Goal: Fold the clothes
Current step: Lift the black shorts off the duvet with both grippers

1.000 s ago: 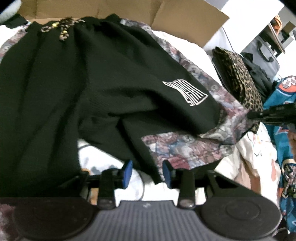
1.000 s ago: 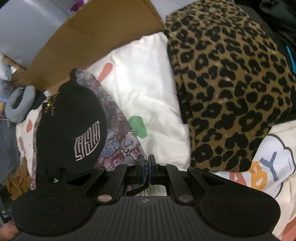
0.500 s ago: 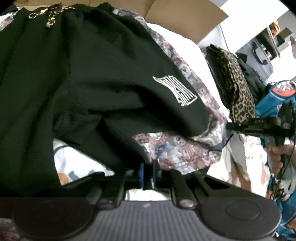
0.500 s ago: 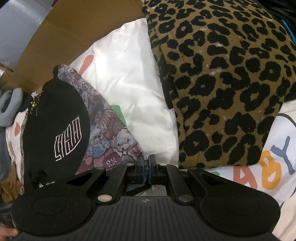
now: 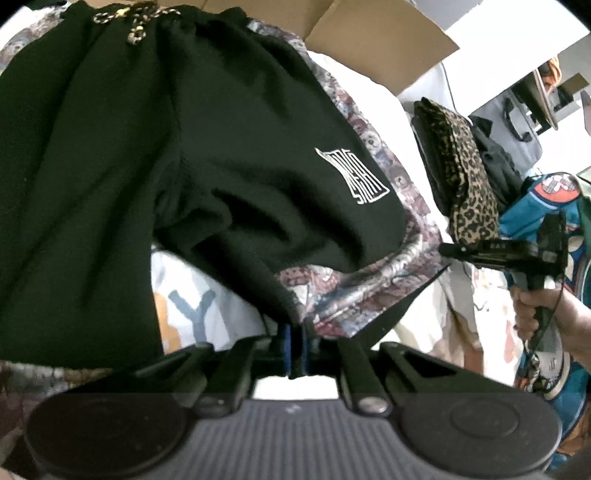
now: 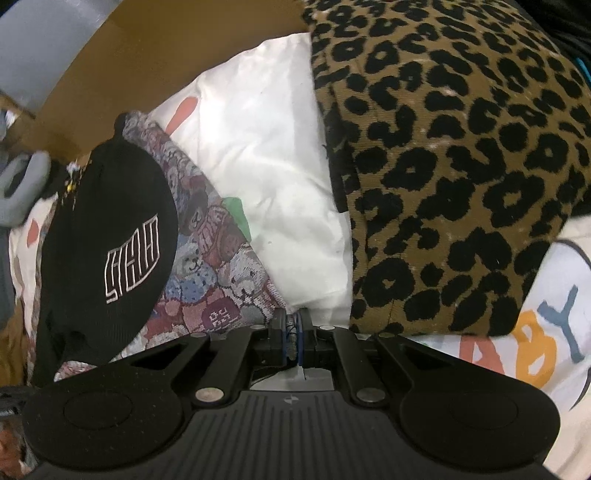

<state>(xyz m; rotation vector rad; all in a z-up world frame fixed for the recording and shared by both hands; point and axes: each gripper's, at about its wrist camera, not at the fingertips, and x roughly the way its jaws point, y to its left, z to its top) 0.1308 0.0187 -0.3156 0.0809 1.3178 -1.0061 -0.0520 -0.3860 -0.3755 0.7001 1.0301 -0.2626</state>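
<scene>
Left gripper (image 5: 294, 345): blue pads pressed together on the hem of the black shorts (image 5: 155, 155); the jaws have just closed and the cloth is pinched between them.
Right gripper (image 6: 293, 338): pads nearly meeting, with a thin edge of the bear-print fabric (image 6: 218, 266) caught between them.
Black shorts: one pair, ribbed black cloth, running away from the left fingers; a white line logo (image 5: 352, 179) sits up and to the right of the pads, and a gold-flecked drawstring (image 5: 138, 22) lies at the far waistband.
Bear-print fabric: one piece, under the shorts, showing along their right edge and just beyond both sets of fingers.
White bedding (image 6: 273, 155): beneath everything, printed with coloured letters right of the right fingers.
Leopard-print garment (image 6: 450, 155): one, folded, just beyond and right of the right fingers, resting on the bedding.
Cardboard box (image 6: 155, 62): one, farthest from the fingers; only its brown flaps show, so its contents cannot be told.
Person's hand (image 5: 543, 306): at the right edge of the left view, holding the right gripper's handle.
</scene>
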